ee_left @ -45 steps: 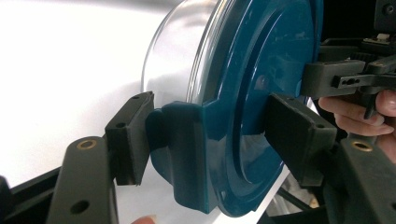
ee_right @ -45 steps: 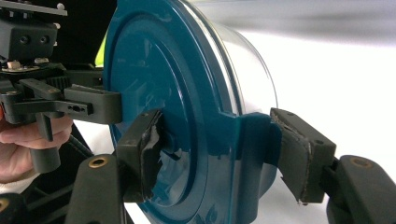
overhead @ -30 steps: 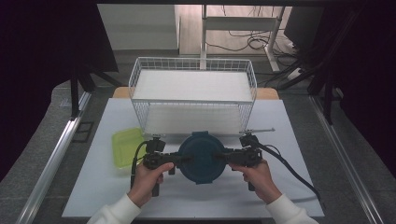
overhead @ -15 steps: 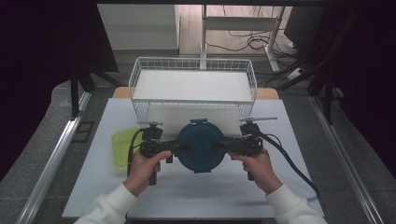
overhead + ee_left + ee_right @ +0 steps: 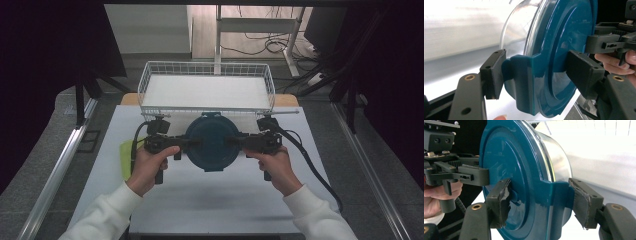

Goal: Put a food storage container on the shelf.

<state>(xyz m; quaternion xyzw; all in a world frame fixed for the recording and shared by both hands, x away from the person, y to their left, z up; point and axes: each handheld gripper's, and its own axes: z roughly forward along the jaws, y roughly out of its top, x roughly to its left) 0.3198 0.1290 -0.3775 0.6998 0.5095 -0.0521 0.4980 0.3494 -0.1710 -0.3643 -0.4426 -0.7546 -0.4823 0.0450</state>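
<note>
A round container [image 5: 212, 142] with a teal lid and a clear body hangs in the air in front of the wire basket. It is held between both grippers, lid facing up in the high view. My left gripper [image 5: 192, 142] is shut on the container's left side latch. In the left gripper view one pad [image 5: 495, 72] presses the teal latch and the other lies on the lid [image 5: 564, 50]. My right gripper [image 5: 234, 142] clamps the opposite latch. In the right gripper view the teal lid [image 5: 524, 170] sits between its jaws, and its pads [image 5: 584, 205] touch it on both sides.
A white wire basket [image 5: 207, 92] stands just behind the container at the far edge of the white mat [image 5: 215, 200]. A yellow-green plastic piece [image 5: 127, 155] lies on the mat under my left hand. Cables trail from both grippers.
Both hands have risen together, lifting the container off the mat and carrying it a little toward the basket. Neither grip has changed.
</note>
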